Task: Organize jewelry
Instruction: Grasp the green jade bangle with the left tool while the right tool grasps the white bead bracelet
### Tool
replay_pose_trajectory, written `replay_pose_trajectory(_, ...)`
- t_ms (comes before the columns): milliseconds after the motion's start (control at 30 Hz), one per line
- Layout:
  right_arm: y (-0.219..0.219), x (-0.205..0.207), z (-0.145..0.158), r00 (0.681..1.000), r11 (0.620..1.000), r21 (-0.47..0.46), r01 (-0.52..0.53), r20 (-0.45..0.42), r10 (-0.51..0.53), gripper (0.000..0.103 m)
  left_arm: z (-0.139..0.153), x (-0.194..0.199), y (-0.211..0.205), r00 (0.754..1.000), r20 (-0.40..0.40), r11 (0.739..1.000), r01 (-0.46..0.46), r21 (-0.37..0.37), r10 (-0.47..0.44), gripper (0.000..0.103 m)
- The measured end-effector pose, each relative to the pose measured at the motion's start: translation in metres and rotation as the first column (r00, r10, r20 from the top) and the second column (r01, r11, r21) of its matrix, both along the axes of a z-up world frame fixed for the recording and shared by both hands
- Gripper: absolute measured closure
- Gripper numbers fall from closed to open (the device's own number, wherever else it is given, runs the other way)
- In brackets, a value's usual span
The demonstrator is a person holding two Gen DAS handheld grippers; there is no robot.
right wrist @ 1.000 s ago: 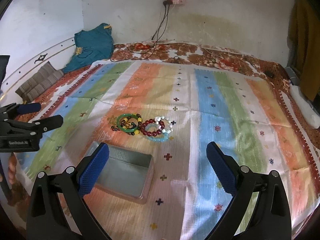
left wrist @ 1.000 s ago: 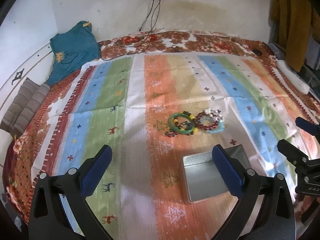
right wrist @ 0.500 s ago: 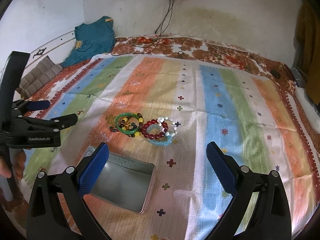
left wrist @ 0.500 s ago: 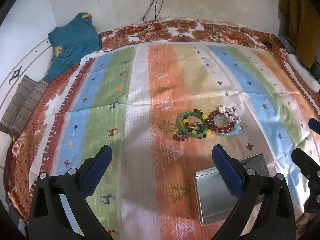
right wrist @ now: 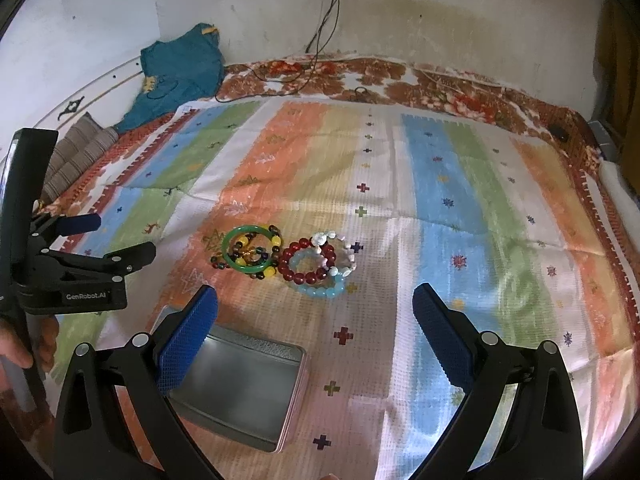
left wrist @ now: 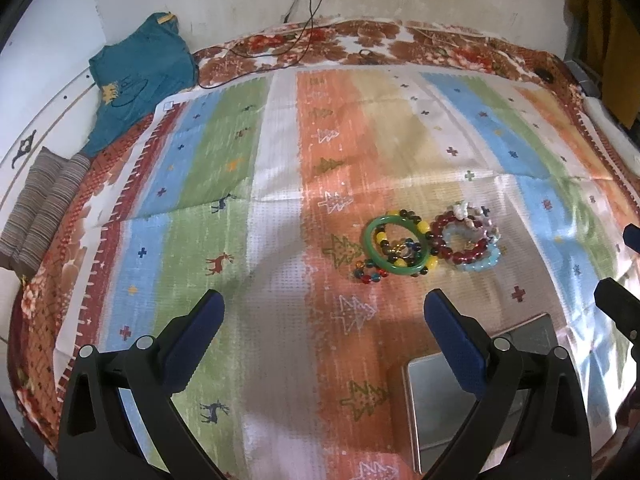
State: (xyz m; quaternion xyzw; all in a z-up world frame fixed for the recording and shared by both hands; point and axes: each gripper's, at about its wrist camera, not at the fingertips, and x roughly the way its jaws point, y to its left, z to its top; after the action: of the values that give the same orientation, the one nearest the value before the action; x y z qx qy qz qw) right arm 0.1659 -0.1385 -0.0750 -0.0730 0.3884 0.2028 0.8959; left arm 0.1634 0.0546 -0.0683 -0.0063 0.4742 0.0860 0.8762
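A pile of bracelets lies on the striped cloth: a green bangle (left wrist: 396, 246) (right wrist: 248, 248) over dark and yellow beads, and a red bead bracelet (left wrist: 464, 240) (right wrist: 310, 260) with pale blue and white ones. An empty metal tin (right wrist: 240, 392) (left wrist: 440, 400) sits in front of them. My left gripper (left wrist: 324, 320) is open and empty, short of the pile and to its left; it also shows in the right wrist view (right wrist: 120, 236). My right gripper (right wrist: 316, 312) is open and empty, just in front of the bracelets and above the tin's right side.
The striped cloth (left wrist: 224, 168) covers a floral bedspread (right wrist: 440, 84). A teal garment (left wrist: 140, 76) and striped cushions (left wrist: 40, 208) lie at the far left by the wall. Cables (right wrist: 320, 40) hang from a wall socket.
Both grippers have moved forward and lower towards the bracelets, which now look larger. The left gripper has come further into the right wrist view. Both stay open.
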Motion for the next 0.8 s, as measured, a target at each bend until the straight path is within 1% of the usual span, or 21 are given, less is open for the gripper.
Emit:
replay_pose_trajectory(200, 0.003, 0.016, -0.009, 0.999, 1.0, -0.011, -0.01, -0.049, 0.009, 0.004, -0.009, 0.012, 0.009, 0.999, -0.022, 0.999, -0.027, -0.036, 0.026, 0.006)
replay_pose_trajectory(400, 0.006, 0.026, -0.012, 0.999, 1.0, -0.025, 0.003, -0.044, -0.004, 0.004, -0.019, 0.022, 0.011, 0.999, -0.038, 0.999, -0.023, -0.038, 0.021, 0.006)
replay_pose_trajectory(467, 0.007, 0.031, -0.015, 0.999, 0.999, -0.045, 0.013, -0.05, -0.015, 0.004, -0.019, 0.025, 0.011, 0.999, -0.038, 0.999, -0.018, -0.04, 0.017, 0.006)
replay_pose_trajectory(533, 0.007, 0.037, -0.018, 0.997, 0.999, -0.038, 0.014, -0.072, -0.017, 0.004, -0.021, 0.028, 0.011, 0.999, -0.04, 0.999, -0.015, -0.046, 0.014, 0.006)
replay_pose_trajectory(667, 0.01, 0.043, -0.021, 0.997, 0.998, -0.06, 0.019, -0.067, -0.023, 0.004, -0.023, 0.036, 0.01, 0.999, -0.044, 0.998, -0.012, -0.063, 0.009, 0.006)
replay_pose_trajectory(800, 0.014, 0.049, -0.025, 0.997, 0.998, -0.068, 0.012, -0.074, -0.018, 0.004, -0.028, 0.043, 0.01, 0.999, -0.046, 0.998, -0.001, -0.057, -0.002, 0.006)
